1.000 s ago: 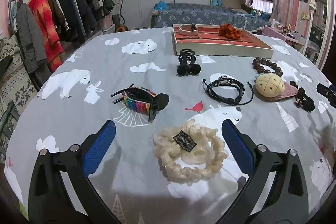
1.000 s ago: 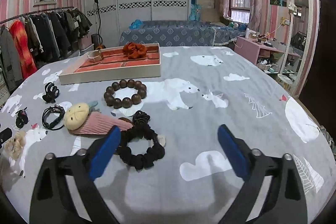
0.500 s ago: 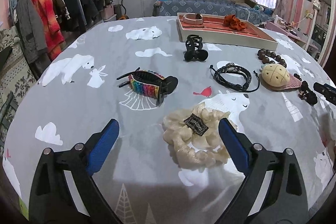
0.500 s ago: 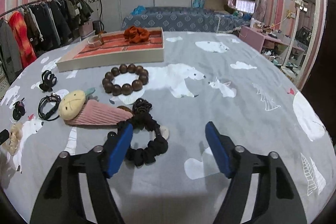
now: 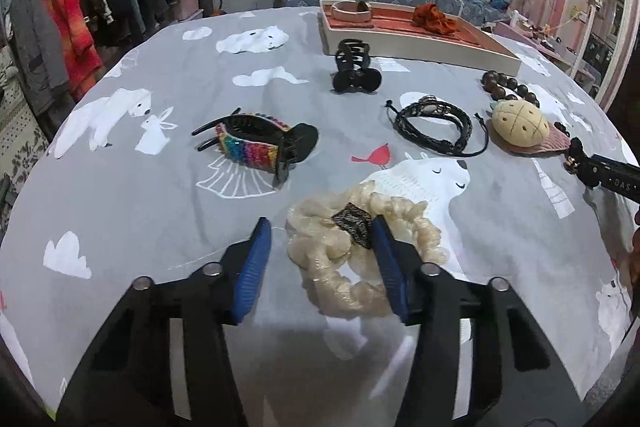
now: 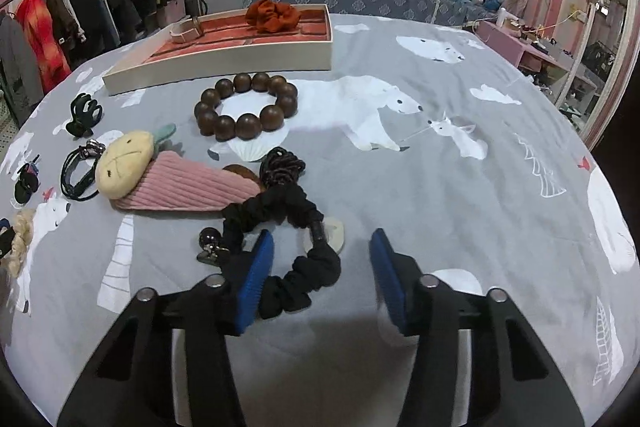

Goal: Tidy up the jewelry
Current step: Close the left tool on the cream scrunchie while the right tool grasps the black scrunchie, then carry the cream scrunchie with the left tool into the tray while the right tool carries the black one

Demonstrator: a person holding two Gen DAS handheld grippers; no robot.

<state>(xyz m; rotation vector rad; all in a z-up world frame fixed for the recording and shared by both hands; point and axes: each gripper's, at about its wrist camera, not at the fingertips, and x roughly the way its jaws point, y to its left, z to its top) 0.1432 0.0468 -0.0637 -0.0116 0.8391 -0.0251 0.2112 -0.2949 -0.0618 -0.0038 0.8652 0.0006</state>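
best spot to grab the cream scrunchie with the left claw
Grip the left side of the cream scrunchie, across the bunched band just left of its dark label. It lies flat as a soft ring, so come from above and the near side. The left claw is open and already straddles that side, with one finger in the ring's hole.

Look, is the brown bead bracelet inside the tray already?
No, the brown bead bracelet lies on the grey cloth in front of the tray, outside its wall.
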